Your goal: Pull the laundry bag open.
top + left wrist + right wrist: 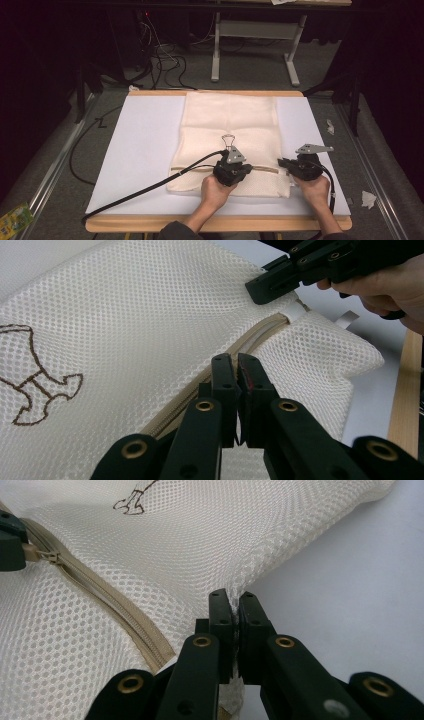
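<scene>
My left gripper [236, 369] has its two black jaws pressed nearly together, only a sliver of gap between them, pinched on something small at the beige zipper [200, 392] of the cream mesh laundry bag [140, 325]; from my right gripper's view the same jaws sit at the zipper's pull [35, 554], clamped on its tab. My right gripper [235, 611] is likewise closed to a hair's width, nipping the mesh edge of the bag at its corner, where the fabric bunches up between the jaws; seen from the left gripper's view it bites the bag beside the end of the zipper, just by a small white tab [296, 313].

From above, my left hand [216, 192] and right hand [314, 190] come in at the near edge; the left gripper [231, 167] sits over the middle of the zipper line and the right gripper [286, 164] at the bag's right side. The bag [230, 125] lies flat on a white sheet [145, 145] covering the wooden table [220, 223], stretching away from me to the far edge; a brown stitched outline figure [229, 141] shows on it just beyond my left gripper. Past the table stands a grey metal frame [255, 50] on the carpeted floor.
</scene>
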### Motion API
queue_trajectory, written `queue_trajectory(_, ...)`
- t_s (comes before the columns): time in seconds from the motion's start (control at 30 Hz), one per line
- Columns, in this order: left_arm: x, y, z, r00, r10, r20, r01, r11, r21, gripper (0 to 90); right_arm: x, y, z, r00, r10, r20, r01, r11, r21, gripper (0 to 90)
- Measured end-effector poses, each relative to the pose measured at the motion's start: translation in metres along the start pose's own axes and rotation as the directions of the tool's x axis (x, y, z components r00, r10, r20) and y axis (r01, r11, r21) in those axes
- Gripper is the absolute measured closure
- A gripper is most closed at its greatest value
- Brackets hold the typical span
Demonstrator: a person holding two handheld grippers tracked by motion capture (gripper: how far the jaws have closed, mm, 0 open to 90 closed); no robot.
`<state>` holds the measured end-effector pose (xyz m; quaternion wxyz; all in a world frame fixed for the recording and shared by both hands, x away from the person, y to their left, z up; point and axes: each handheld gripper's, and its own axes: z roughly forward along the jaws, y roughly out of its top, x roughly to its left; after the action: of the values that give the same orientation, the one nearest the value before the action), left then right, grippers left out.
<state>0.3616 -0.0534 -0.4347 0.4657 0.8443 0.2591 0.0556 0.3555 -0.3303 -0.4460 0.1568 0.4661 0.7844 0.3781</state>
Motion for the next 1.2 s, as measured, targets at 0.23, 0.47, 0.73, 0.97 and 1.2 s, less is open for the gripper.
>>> queue_trajectory(0.23,0.002,-0.003,-0.004,1.0,-0.009,-0.002,0.009,0.9999,-0.007,87.5,0.0,-0.001,0.002,1.0,-0.003,0.004,0.003,1.0,0.005,88.1)
queue_trajectory(0.47,0.006,-0.005,-0.009,0.9998,-0.017,-0.005,0.017,0.9998,-0.014,87.5,0.0,-0.002,0.003,1.0,0.0,0.006,0.0,1.0,0.005,88.1)
queue_trajectory(0.73,0.008,-0.007,-0.015,0.9999,-0.007,-0.01,0.007,0.9999,-0.013,87.4,-0.001,-0.002,0.003,1.0,-0.004,0.007,0.004,1.0,0.008,88.1)
queue_trajectory(0.97,0.014,-0.01,-0.021,0.9995,-0.031,-0.008,0.031,0.9992,-0.025,87.4,-0.002,-0.002,0.003,0.9999,0.001,0.014,-0.001,1.0,0.011,88.1)
queue_trajectory(1.2,0.016,-0.012,-0.027,0.9992,-0.038,-0.01,0.038,0.9986,-0.036,87.4,-0.002,-0.002,0.003,0.9999,0.006,0.014,-0.006,1.0,0.011,88.1)
